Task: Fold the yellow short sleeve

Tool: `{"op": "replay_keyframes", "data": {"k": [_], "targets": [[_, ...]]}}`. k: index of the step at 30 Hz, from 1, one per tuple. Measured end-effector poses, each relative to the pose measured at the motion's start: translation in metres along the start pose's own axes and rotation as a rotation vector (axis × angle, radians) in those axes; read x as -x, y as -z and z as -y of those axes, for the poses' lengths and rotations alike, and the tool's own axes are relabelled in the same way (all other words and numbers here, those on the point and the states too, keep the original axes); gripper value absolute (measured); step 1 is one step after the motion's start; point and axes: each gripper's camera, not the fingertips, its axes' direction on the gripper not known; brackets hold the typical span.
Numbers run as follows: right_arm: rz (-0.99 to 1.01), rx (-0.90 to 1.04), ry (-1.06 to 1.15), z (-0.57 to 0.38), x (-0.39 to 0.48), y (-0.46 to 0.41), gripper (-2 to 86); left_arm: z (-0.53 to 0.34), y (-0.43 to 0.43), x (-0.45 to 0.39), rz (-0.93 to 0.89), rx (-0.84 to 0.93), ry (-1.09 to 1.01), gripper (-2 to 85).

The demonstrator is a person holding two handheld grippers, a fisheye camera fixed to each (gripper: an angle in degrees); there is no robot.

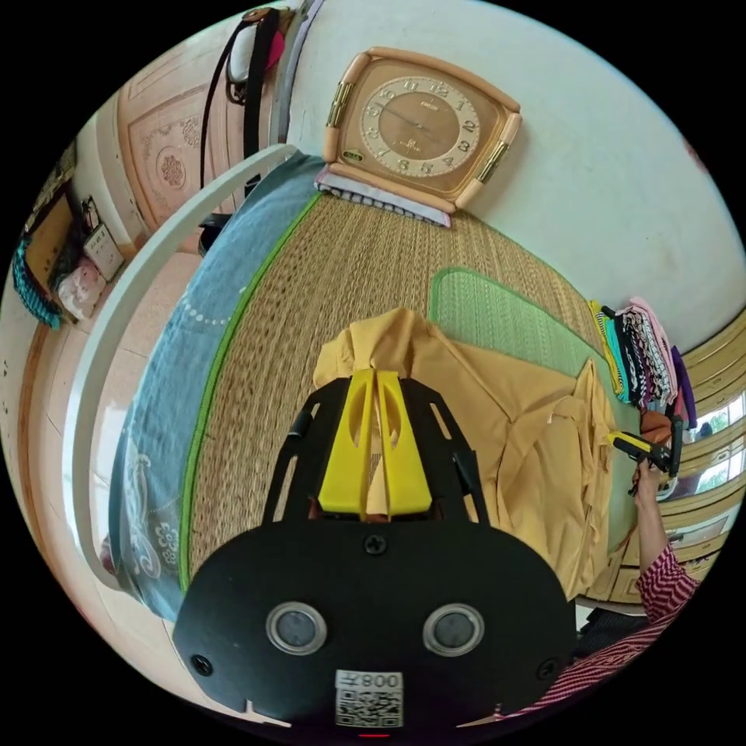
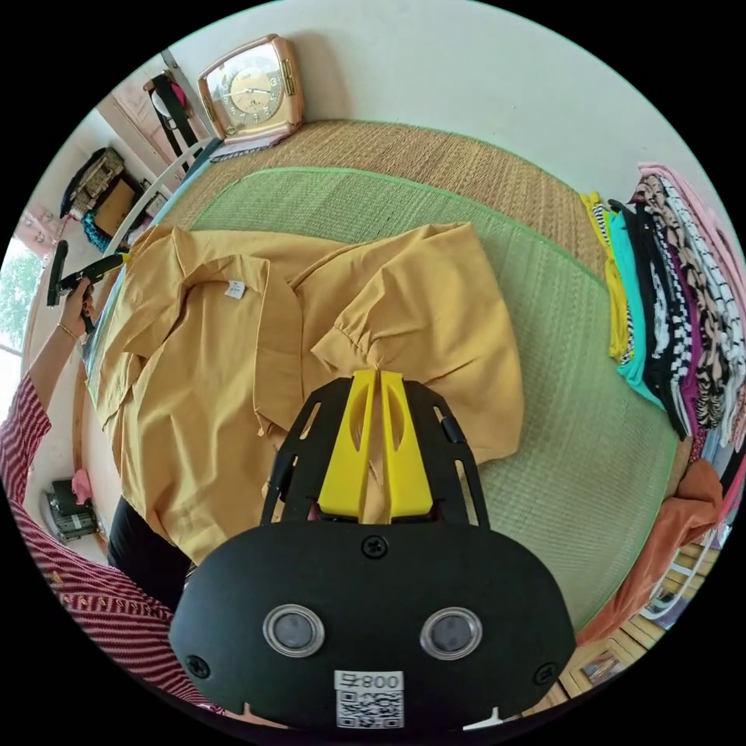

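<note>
Left gripper view: left gripper (image 1: 376, 371) is nearest, yellow jaws brought together w/ only a thin slit between, pinching a bunched bit of the yellow shirt (image 1: 536, 443) at their tips. Cloth humps up just beyond the tips. Rest of the shirt spreads off to the right over the green mat (image 1: 497, 311), which lies on a woven straw mat (image 1: 342, 272). At the shirt's far right edge the right gripper (image 1: 614, 440) shows small, held in a hand (image 1: 645, 474); its tip is at the shirt edge, jaw gap too small to tell there. Blue bedding (image 1: 202, 311) runs along the left w/ a white rail (image 1: 140, 272) beside it. Furthest back, a clock (image 1: 423, 128) leans on the wall.

Right gripper view: right gripper (image 2: 378, 371) is nearest, jaws likewise nearly closed, gripping the gathered sleeve cuff (image 2: 365, 342) at the tips. The sleeve is folded inward over the shirt body; shirt lies open-fronted, collar label showing, on the green mat. A striped sleeve (image 2: 31, 466) is on the near left; further up, the left gripper is at the shirt's far-left corner, grip not clear at that size. Stack of folded clothes (image 2: 668, 295) sits on the right, apart from the shirt; orange cloth (image 2: 668, 528) is nearer on the right.
</note>
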Motion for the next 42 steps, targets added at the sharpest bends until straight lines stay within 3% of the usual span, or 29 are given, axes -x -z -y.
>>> {"op": "replay_keyframes", "data": {"k": [4,8,14,21,27,33,42], "targets": [[-0.103,-0.093,-0.091,-0.015,-0.067,0.063,0.9,0.029,0.029,0.008,0.061,-0.063,0.001,0.8],[-0.165,-0.135,-0.329,-0.043,-0.187,0.117,0.8,0.039,0.033,0.020,0.147,-0.077,0.061,1.7],[0.028,-0.132,-0.610,-0.144,-0.281,0.095,2.5,0.000,0.017,0.025,-0.105,-0.027,0.093,5.5],[0.309,0.002,-0.356,-0.252,-0.187,0.016,4.7,-0.101,0.015,-0.001,-0.264,0.137,-0.024,7.8],[0.419,0.032,-0.206,-0.315,-0.112,0.002,4.2,-0.179,0.019,-0.035,-0.182,0.264,-0.170,10.0],[0.470,0.014,-0.042,-0.296,-0.057,0.002,5.2,-0.210,-0.010,-0.055,0.076,0.334,-0.290,6.9],[0.592,0.006,0.107,-0.183,0.021,-0.042,8.0,-0.226,-0.017,-0.041,0.024,0.286,-0.229,0.6]]}}
